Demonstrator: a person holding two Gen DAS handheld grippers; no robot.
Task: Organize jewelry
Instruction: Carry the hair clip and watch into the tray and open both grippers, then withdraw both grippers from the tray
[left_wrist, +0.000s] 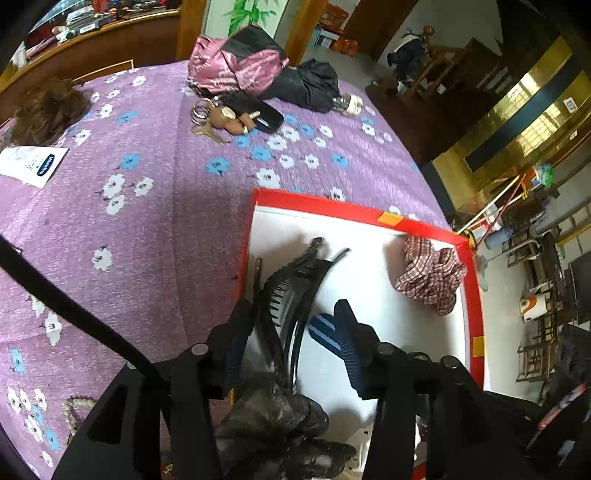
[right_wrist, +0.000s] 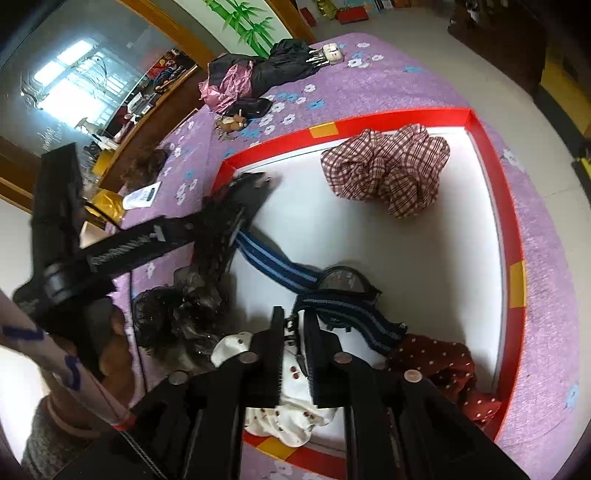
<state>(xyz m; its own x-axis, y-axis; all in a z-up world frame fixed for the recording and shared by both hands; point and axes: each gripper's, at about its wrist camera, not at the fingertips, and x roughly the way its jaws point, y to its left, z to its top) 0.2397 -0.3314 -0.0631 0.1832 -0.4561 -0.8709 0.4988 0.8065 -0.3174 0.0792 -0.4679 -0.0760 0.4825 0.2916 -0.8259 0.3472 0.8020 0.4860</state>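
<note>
A red-rimmed tray with a white floor lies on the purple flowered cloth; it also shows in the right wrist view. My left gripper is open over the tray's left edge, with a black hair clip with a black lace bow between its fingers. The clip also shows in the right wrist view. A plaid scrunchie lies at the tray's far right, seen too in the right wrist view. My right gripper is nearly shut above a white dotted bow, beside a blue striped band.
A pearl bracelet lies on the cloth at lower left. Keys, a pink bag, a black umbrella, a brown hairpiece and a white card lie farther back. A dark red dotted scrunchie lies in the tray.
</note>
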